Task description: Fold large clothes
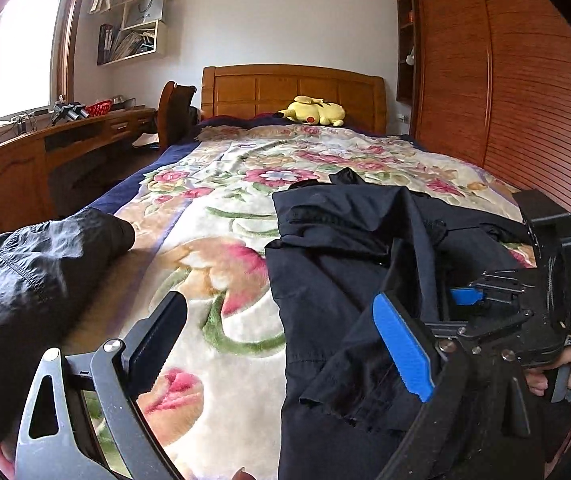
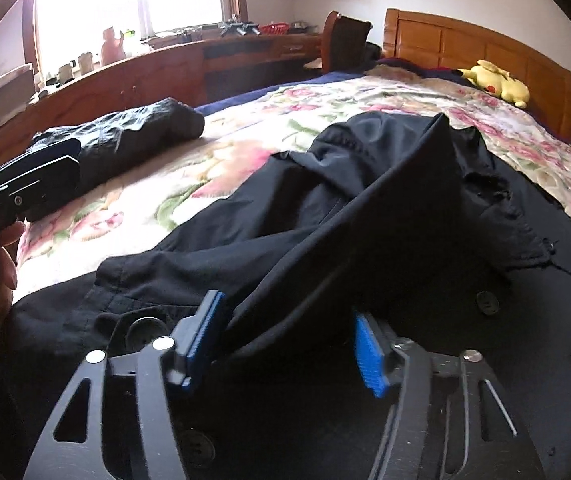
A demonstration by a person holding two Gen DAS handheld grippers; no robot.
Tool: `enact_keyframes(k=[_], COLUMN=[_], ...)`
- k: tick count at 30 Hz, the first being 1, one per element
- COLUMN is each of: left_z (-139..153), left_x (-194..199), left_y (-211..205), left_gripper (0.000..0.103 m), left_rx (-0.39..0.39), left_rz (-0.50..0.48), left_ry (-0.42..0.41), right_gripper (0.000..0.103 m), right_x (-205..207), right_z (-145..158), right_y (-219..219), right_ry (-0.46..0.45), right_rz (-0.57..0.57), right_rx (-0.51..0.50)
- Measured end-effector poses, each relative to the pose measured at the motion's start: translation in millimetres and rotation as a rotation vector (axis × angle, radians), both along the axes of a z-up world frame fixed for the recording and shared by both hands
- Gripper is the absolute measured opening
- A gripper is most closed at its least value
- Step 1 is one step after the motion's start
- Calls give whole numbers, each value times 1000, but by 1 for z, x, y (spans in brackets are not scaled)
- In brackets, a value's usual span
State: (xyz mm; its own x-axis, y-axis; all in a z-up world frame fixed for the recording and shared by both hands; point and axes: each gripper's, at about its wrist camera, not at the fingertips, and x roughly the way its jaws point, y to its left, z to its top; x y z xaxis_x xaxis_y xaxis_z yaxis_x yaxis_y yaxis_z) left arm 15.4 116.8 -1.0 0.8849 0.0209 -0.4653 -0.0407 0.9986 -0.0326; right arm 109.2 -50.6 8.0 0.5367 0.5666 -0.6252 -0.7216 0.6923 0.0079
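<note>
Right gripper [image 2: 289,340], jaws half-open around a raised fold of the black garment [image 2: 325,208] (pads not yet pressing), should pinch squarely, while the left gripper [image 1: 277,344] gapes empty at nine o'clock

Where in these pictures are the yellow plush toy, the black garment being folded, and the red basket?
yellow plush toy [image 1: 314,111]: left wrist view, on its body, by the headboard.
black garment [image 2: 285,216]: right wrist view, on its spread cloth.
red basket [image 1: 99,108]: left wrist view, on its side wall, on the desk.
</note>
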Motion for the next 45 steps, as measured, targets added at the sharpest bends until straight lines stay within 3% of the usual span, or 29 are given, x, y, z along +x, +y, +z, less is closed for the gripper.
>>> enact_keyframes(k=[3, 5, 8, 19, 25, 31, 33, 35, 37, 45], left_z=[0, 1, 3, 11, 13, 12, 12, 11, 11, 10], left_x=[0, -1, -2, -3, 6, 17, 20, 24, 27, 35], left_y=[-3, -6, -14, -46, -68, -90, -95, -100, -106, -122], left_gripper=[95, 95, 95, 95, 95, 95, 95, 95, 95, 95], left_rx=[-3, -13, 1, 7, -10, 1, 2, -6, -10, -20], left_rz=[-9, -24, -37, -111, -153, -194, -202, -212, -220, -253], left_ry=[-3, -9, -20, -32, -26, -19, -18, -17, -16, -13], right_gripper=[37, 21, 7, 5, 5, 5, 14, 42, 57, 61], right_x=[1, 0, -4, -19, -17, -10, -11, -14, -22, -59], right_z=[0, 0, 4, 31, 32, 24, 23, 24, 28, 22], right_y=[2, 0, -4, -73, -107, -125, -132, -135, -138, -156], right_ry=[5, 4, -14, -131, -203, -206, -201, -207, -203, -132], right_rz=[4, 7, 4, -139, -284, -398, -429, -453, -462, -495], right_rx=[-8, -7, 14, 107, 55, 30, 42, 53, 71, 103])
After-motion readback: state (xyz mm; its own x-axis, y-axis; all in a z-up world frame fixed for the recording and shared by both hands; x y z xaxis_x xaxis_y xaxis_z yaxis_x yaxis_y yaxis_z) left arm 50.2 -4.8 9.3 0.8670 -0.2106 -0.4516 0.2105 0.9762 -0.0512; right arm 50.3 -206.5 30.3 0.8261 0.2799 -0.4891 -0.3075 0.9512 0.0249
